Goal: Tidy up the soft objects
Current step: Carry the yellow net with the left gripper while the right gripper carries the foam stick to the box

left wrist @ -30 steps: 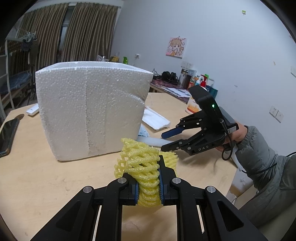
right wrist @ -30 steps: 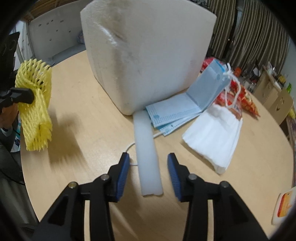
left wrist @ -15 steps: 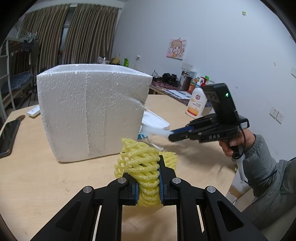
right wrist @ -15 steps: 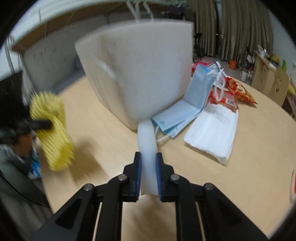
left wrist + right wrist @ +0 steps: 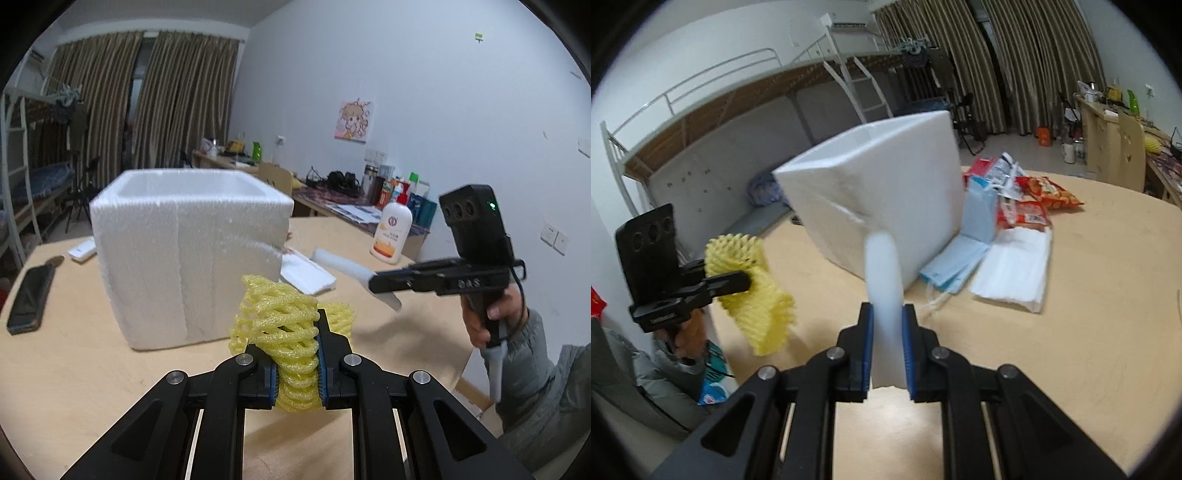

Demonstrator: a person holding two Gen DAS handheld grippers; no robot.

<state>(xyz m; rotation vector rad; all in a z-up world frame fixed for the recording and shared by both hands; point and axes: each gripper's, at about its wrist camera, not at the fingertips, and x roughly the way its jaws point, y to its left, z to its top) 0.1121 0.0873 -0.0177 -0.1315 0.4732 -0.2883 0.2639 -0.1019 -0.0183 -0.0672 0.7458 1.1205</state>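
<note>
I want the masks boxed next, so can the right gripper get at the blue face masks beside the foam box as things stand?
Probably not yet. The right gripper is shut on the white foam strip, so its jaws are occupied. The path to the blue face masks over the table looks unobstructed.

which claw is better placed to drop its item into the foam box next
Left, probably. The left claw holds the yellow foam net right before the open white foam box; the right claw, gripping the white foam strip, sits off its corner.
</note>
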